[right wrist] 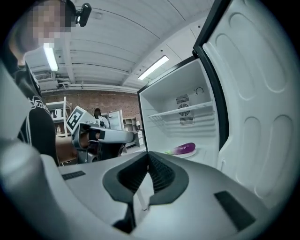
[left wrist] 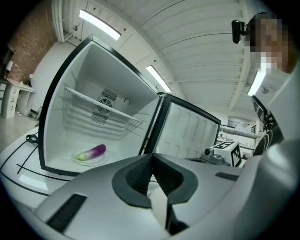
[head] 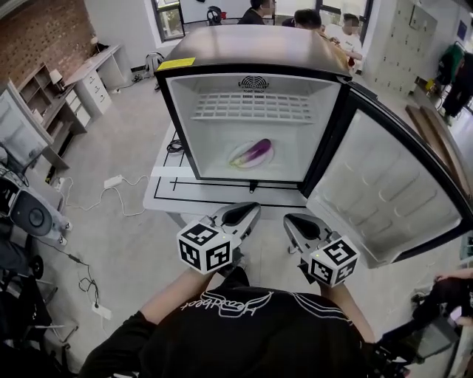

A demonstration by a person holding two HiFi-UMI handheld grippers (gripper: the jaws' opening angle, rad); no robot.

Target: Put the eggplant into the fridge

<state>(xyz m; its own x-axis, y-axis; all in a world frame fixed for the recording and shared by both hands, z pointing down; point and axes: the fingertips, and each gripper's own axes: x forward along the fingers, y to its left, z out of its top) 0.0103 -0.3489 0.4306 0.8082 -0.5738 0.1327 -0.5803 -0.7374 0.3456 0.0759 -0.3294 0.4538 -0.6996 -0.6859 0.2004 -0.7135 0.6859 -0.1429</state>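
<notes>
Fridge (head: 251,50) standing on the white tabletop (head: 166,193), door (head: 384,192) swinging wide to its right. Catching only from the head view the people (head: 307,18) behind the fridge, the brick wall (head: 37,33) far to its left and the cables (head: 118,193) trailing on the floor beside it. Catching only from the two gripper views the ceiling lights (left wrist: 98,26) above the fridge and the fan grille (left wrist: 105,107) in its back wall. Noting a wire shelf (head: 253,107) spanning the fridge's upper part. Holding the left gripper (head: 240,214) and the right gripper (head: 299,227) side by side just in front of the fridge, both closed, pads pressing on each other alone. Looking from both straight into the fridge's open mouth. Finding the eggplant (head: 253,152) lying on a white plate (head: 238,160) on the fridge's floor, under the shelf, well apart from both grippers.
</notes>
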